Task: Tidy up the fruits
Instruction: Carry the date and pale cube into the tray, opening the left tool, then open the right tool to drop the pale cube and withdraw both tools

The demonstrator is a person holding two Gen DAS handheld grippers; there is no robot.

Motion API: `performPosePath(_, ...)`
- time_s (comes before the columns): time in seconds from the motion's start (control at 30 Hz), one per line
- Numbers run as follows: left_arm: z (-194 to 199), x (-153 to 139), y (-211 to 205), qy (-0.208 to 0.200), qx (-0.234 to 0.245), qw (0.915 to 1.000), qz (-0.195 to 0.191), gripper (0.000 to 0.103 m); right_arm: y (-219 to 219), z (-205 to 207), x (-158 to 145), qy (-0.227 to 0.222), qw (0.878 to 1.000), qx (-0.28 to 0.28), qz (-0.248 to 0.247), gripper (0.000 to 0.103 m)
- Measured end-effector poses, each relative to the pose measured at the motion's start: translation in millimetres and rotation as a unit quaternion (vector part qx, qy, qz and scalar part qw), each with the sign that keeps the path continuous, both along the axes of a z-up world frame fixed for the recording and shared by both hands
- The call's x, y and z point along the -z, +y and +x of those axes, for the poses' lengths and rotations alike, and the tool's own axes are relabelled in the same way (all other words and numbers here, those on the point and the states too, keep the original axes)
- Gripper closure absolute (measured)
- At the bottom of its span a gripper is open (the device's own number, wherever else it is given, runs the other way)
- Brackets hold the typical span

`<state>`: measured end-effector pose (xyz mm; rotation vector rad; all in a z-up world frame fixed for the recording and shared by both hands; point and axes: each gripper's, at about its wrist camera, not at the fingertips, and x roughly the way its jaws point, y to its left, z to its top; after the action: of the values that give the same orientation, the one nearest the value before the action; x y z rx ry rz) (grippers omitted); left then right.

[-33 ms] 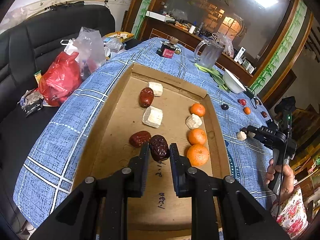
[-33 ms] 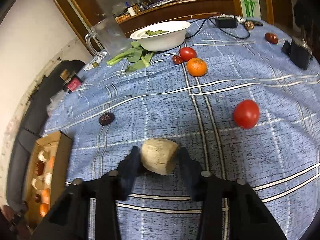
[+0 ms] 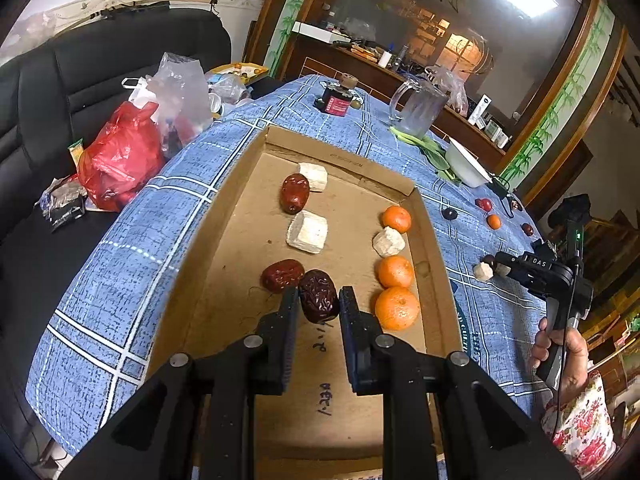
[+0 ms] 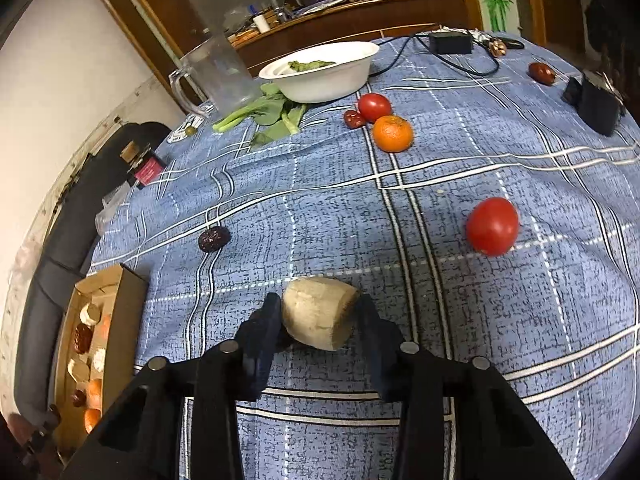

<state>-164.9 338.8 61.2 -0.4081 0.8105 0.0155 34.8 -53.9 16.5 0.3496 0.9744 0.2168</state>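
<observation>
Over the cardboard tray [image 3: 224, 216], my left gripper [image 3: 319, 300] is shut on a dark wrinkled date [image 3: 318, 294], beside a red date [image 3: 282, 275]. More dates, pale chunks [image 3: 307, 232] and three oranges [image 3: 397, 307] lie in the tray. My right gripper [image 4: 320, 316] is low over the blue cloth. Its jaws are closing on a pale peeled chunk [image 4: 318, 316], and both pads touch its sides. Loose on the cloth lie a tomato [image 4: 492, 226], an orange [image 4: 392, 133], a second tomato [image 4: 374, 107] and a dark date [image 4: 214, 239].
A white bowl [image 4: 320, 76], leafy greens [image 4: 268, 114] and a glass jug [image 4: 224, 76] stand at the far edge. A cable and charger [image 4: 450, 43] and a black case [image 4: 598, 106] lie far right. Bags [image 3: 120, 160] sit on the black sofa.
</observation>
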Motion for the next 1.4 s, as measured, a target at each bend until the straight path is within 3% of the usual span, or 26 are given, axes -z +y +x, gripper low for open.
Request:
performPosePath(0.27,-7.4,1.8,8.2,-0.003,-0.006,1.0,-0.007,0.083,-3.6,-23.0,-19.0,-0.023,0.999,-0.005,0.028,0.064)
performPosePath(0.43,-11.8,5.7,13.3,0.0,-0.015,0.9999,-0.002,0.083,16.2,-46.7,-44.4,-0.044,0.997,-0.038,0.049,0.063)
performPosePath(0.77,-4.1,13.2,27.9,0.028,-0.021,0.9991,0.024,0.083,144.6,-110.0,-69.9,-0.061,0.974,-0.208,0.059,0.063)
performPosePath(0.97,-0.5,18.8,21.2,0.034,-0.003,0.9987,0.039,0.083,210.9,-138.8,-54.9,-0.064,0.958,-0.279,0.017,0.063)
performPosePath(1.2,0.8,18.6,18.9,0.031,0.001,0.9984,0.047,0.083,236.0,-148.4,-31.2,-0.056,0.952,-0.3,-0.027,0.063)
performPosePath(1.4,2.0,19.9,16.4,0.033,-0.004,0.9977,0.06,0.08,248.6,-159.8,-32.1,-0.098,0.943,-0.307,-0.084,0.063)
